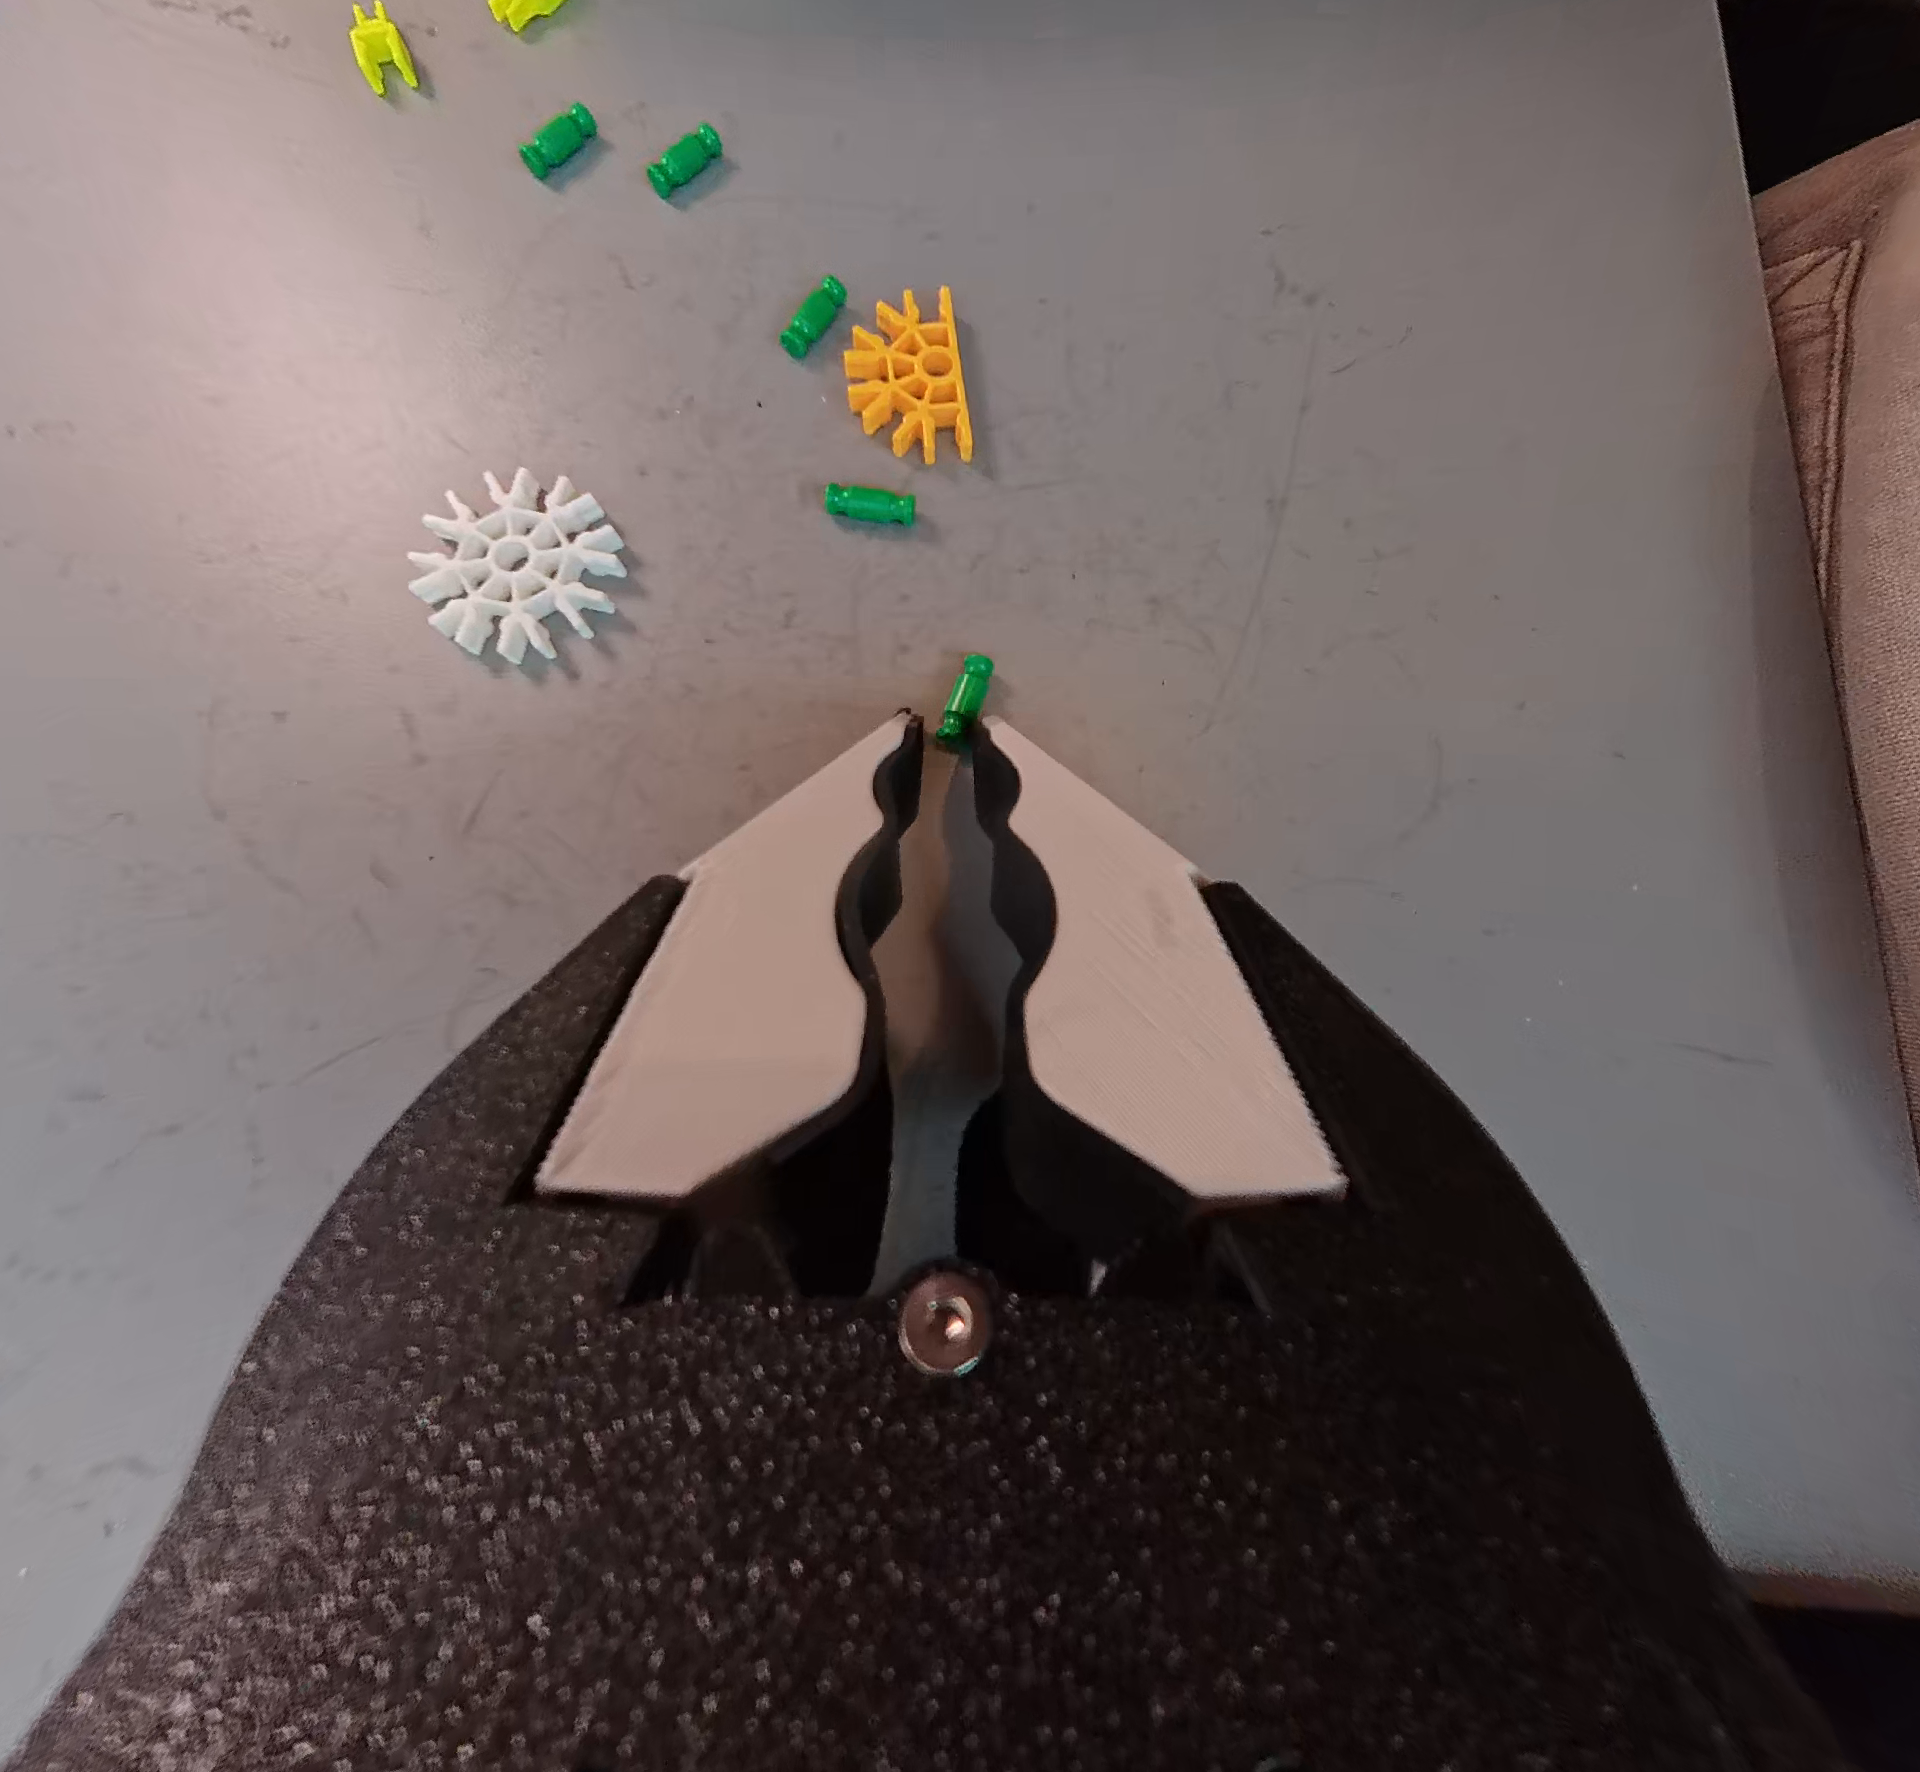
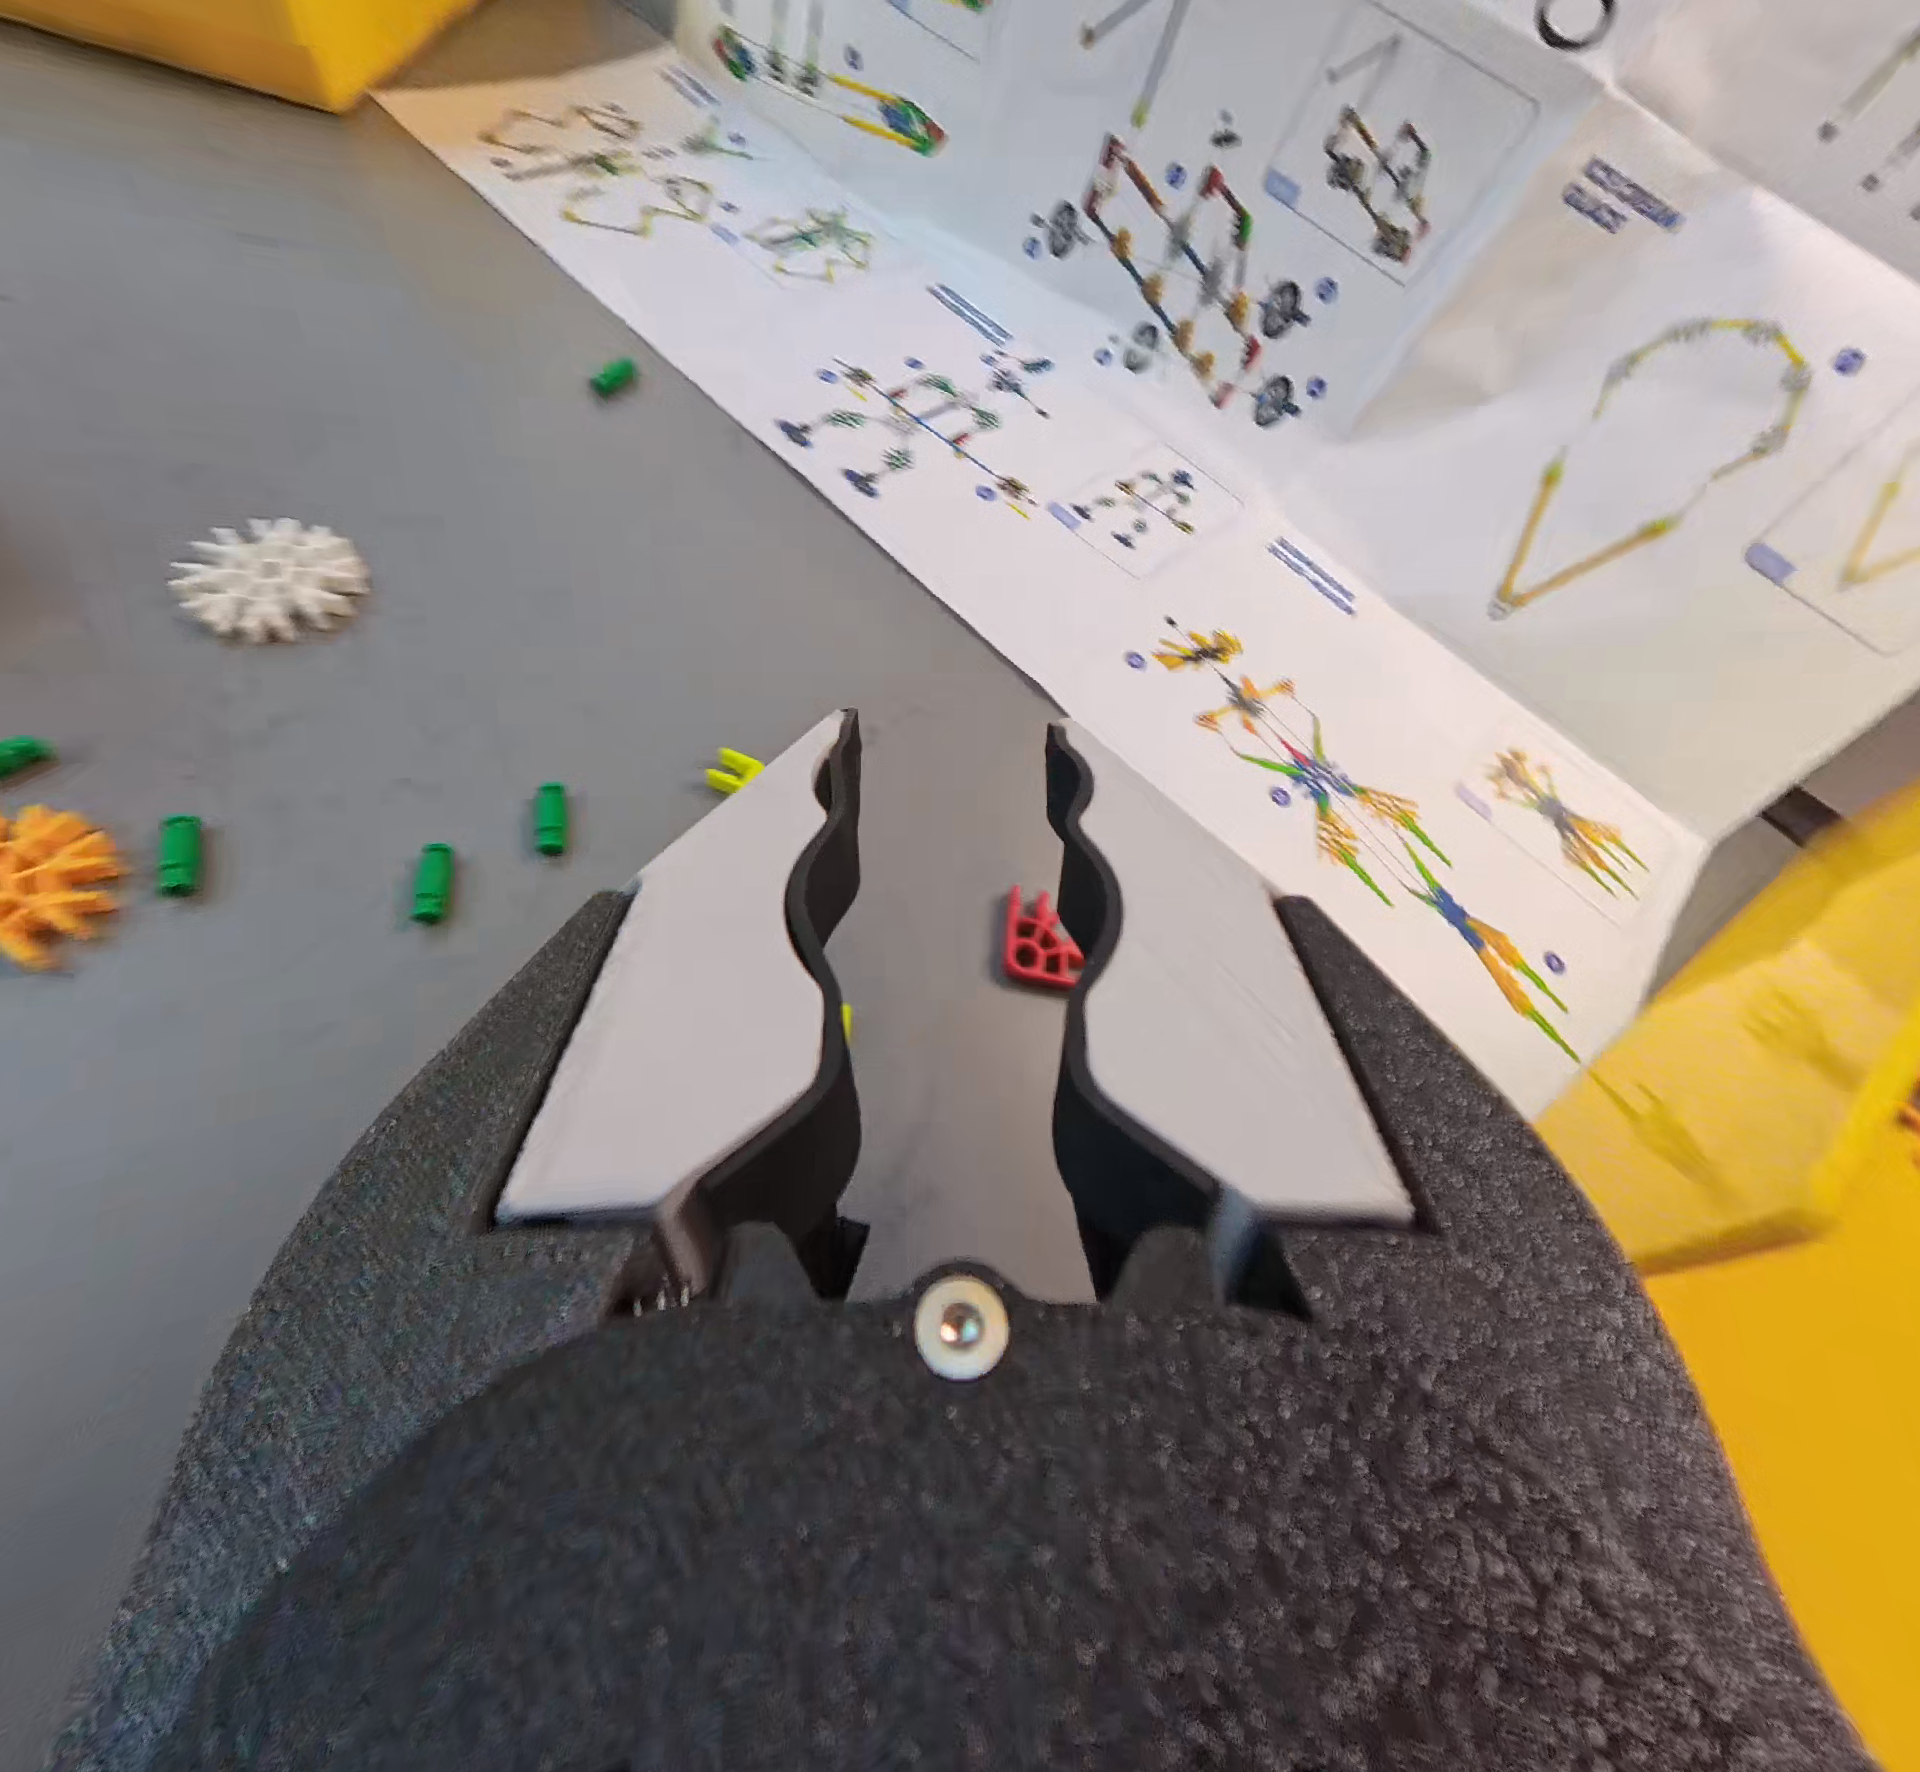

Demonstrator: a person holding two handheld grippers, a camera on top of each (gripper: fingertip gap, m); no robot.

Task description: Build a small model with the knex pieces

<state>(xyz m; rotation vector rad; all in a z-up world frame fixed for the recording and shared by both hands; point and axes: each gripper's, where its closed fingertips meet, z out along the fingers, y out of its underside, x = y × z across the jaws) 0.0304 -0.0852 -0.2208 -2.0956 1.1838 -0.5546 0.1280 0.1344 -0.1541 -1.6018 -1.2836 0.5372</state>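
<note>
The left gripper [image 1: 948,730] pinches one end of a short green rod [image 1: 966,694] at its very tips, jaws nearly together, low over the grey table [image 1: 1351,579]. The right gripper [image 2: 951,735] hovers with jaws spread, a red connector [image 2: 1034,938] lying on the table between them, beside the unfolded instruction sheet [image 2: 1299,434].

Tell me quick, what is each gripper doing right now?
Left gripper: shut on a small green rod at its tips.
Right gripper: open, holding nothing; a red connector lies below.
</note>
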